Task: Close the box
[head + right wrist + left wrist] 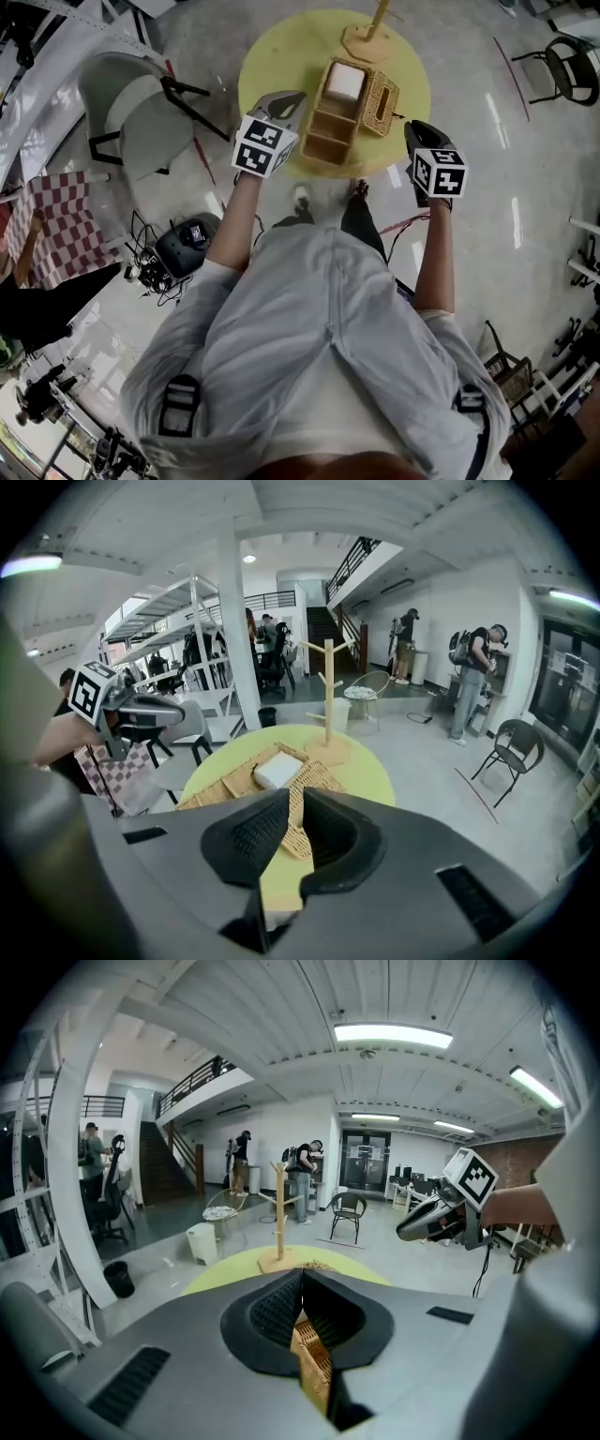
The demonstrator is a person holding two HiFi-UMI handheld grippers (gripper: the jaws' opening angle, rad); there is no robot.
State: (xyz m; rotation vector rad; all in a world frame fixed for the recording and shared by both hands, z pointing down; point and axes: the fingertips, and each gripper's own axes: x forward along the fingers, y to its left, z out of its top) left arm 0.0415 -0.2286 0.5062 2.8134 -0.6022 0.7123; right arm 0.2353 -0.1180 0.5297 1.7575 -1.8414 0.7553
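Observation:
An open wicker box (330, 127) stands on the round yellow table (272, 56), with a white block (345, 81) in its far compartment. Its wicker lid (382, 101) hangs open off the right side. My left gripper (292, 97) hovers just left of the box; in the left gripper view its fingertips (302, 1277) meet, and wicker shows through the gap below them. My right gripper (412, 127) is to the right of the lid, apart from it. In the right gripper view it (292, 794) stands slightly open with nothing between its pads, and the lid (314, 775) lies beyond.
A wooden peg stand (370, 33) rises at the table's far edge behind the box. A grey chair (141, 108) stands left of the table, with cables and a helmet-like object (187, 246) on the floor. Another chair (570, 66) is at far right.

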